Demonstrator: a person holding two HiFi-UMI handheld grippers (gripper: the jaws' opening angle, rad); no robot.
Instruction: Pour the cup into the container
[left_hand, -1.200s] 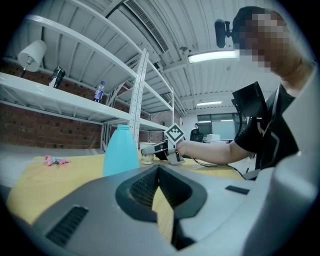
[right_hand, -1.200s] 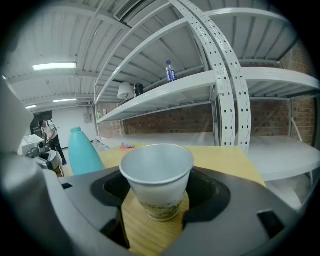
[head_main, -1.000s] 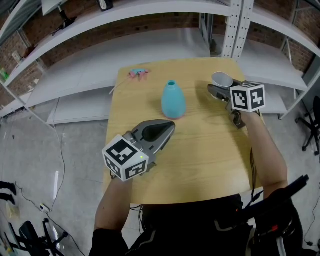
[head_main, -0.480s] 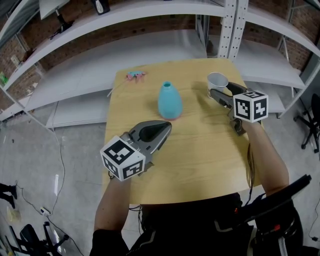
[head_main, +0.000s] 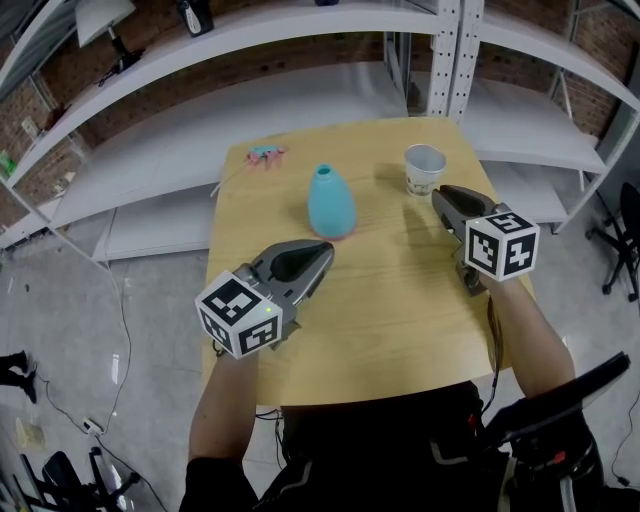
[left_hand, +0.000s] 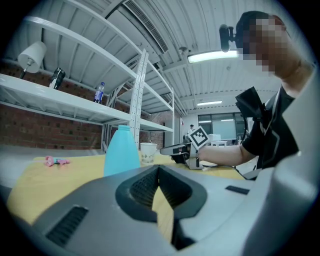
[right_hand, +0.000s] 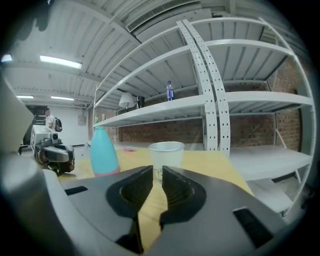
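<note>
A white paper cup (head_main: 424, 168) stands upright near the far right corner of the wooden table (head_main: 400, 300). A light blue, bottle-shaped container (head_main: 330, 201) stands left of it, mid-table. My right gripper (head_main: 447, 195) hangs just short of the cup, pointing at it. Its jaws have just been closing to a narrow slit with nothing between them. In the right gripper view the cup (right_hand: 166, 152) shows past the right gripper (right_hand: 157, 170). My left gripper (head_main: 318, 252) is shut and empty, in front of the container (left_hand: 121, 150).
A small pink object (head_main: 265, 153) lies at the table's far left corner. White metal shelving with an upright post (head_main: 455, 50) runs behind the table. Grey floor lies to the left of the table.
The right gripper has drawn back from the cup, which stood between its wide jaws, and the jaws have narrowed. The cup stays standing on the table. The left gripper has kept still.
</note>
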